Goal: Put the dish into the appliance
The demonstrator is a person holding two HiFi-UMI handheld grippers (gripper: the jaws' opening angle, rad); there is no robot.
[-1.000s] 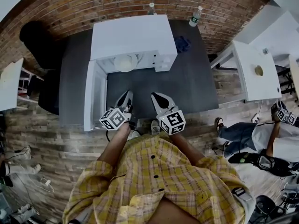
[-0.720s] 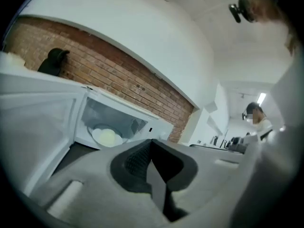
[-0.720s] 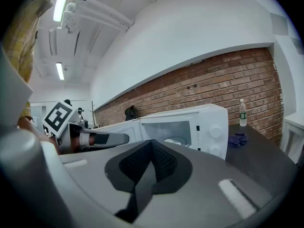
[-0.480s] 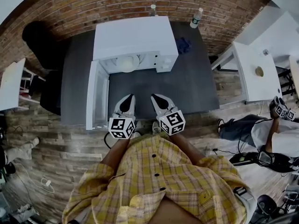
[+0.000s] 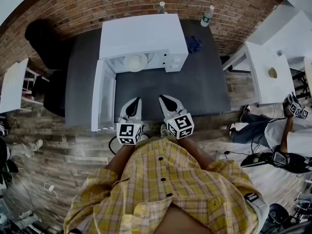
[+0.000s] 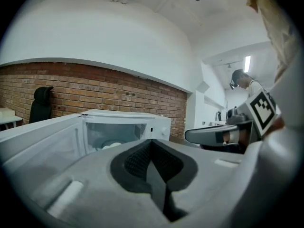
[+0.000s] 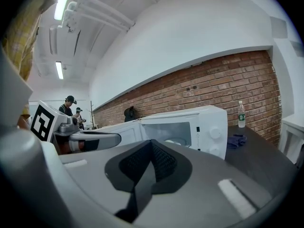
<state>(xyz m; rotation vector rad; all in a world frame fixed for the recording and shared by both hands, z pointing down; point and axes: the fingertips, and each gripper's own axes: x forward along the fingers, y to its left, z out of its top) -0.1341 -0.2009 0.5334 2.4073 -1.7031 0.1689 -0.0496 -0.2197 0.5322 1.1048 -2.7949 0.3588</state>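
A dark table (image 5: 195, 91) bears a white microwave (image 5: 144, 35), door open, a blue cloth (image 5: 194, 45) beside it, and two bottles (image 5: 207, 16) (image 5: 161, 6).

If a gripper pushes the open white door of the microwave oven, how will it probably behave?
The open white door stands out from the left side of the white microwave oven, so it probably swings rather than slides. It looks like a flat, stiff panel, unlikely to bend. The oven sits flat on the dark table, so it likely stays put.

I work in a lab-like recording room: bare brick wall (image 5: 97, 4), a microwave (image 5: 142, 33) on a dark table (image 5: 195, 87), a white table (image 5: 265, 67), cables (image 5: 48, 186) across the wood floor (image 5: 53, 147), another person (image 5: 292, 141) holding marker-cube grippers (image 5: 294, 107) nearby.
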